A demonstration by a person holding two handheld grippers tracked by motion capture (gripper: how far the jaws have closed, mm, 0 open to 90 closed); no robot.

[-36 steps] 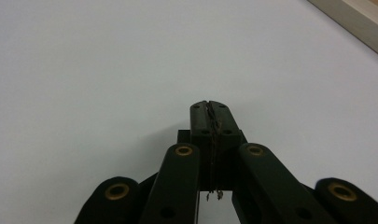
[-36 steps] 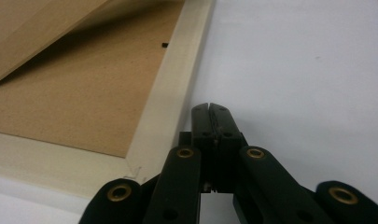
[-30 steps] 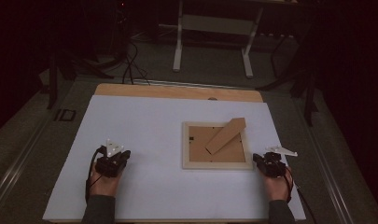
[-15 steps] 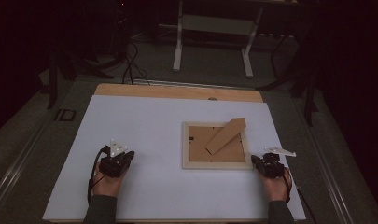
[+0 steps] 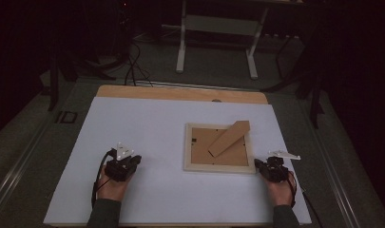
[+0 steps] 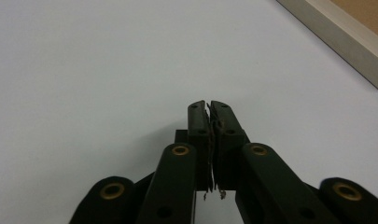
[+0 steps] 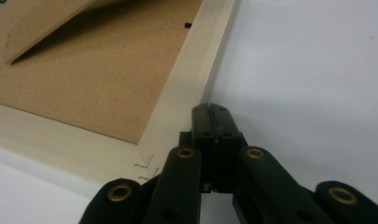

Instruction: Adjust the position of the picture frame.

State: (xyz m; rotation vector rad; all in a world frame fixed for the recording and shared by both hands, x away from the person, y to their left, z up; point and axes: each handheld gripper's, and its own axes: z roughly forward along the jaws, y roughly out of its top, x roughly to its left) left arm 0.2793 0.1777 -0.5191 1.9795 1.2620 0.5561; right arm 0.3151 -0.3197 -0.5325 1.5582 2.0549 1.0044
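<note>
Frame [image 5: 219, 151] lies flat, back up, stand [image 5: 229, 137] slanting diagonally.

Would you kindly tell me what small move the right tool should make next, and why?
Probably open its jaws: the right tool sits shut beside the corner of the picture frame, which lies face down with its stand up, held by neither tool.

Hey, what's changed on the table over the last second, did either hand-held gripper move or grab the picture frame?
The left hand-held gripper slid slightly rightward across the white table cover, toward the picture frame, with nothing between its jaws, which are shut. The right hand-held gripper stayed put at the frame's near right corner, jaws shut and holding nothing. The frame lies back side up where it was, its stand flap raised as before.
</note>
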